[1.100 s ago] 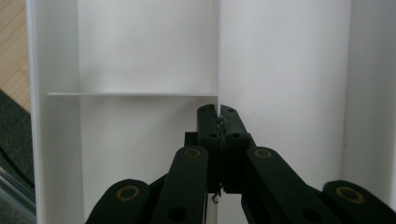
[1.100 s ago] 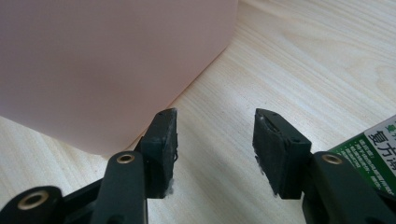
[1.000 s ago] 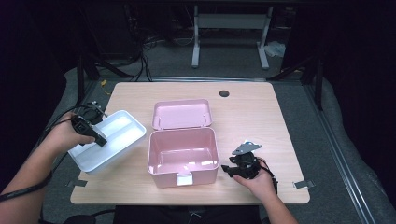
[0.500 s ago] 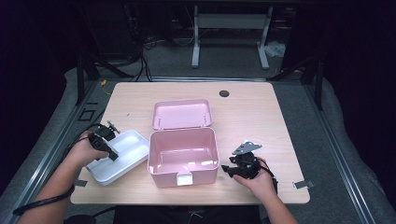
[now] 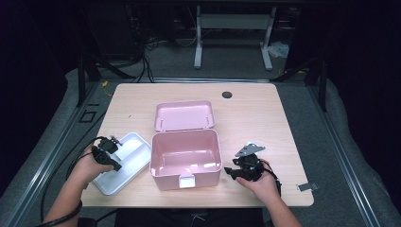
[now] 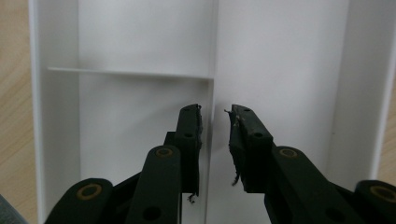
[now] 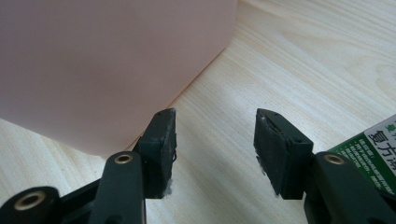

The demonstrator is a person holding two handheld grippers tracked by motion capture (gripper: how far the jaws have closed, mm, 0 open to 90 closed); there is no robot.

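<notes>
An open, empty pink box stands at the middle of the table, its lid folded back behind it. To its left lies a white compartment tray. My left gripper is over the tray; in the left gripper view it is open by a narrow gap, one jaw on each side of the tray's long divider, neither jaw touching it. My right gripper rests on the table right of the box. Its jaws stand wide open and hold nothing, beside the box's pink wall.
A green printed packet lies close by the right jaw. The wooden table has a dark round hole near its far edge and a small metal piece at the front right corner. Grey floor and black stands surround it.
The left gripper and the white tray have come toward the front edge and slightly closer to the box, mostly in the first half second. The right gripper has not moved.
</notes>
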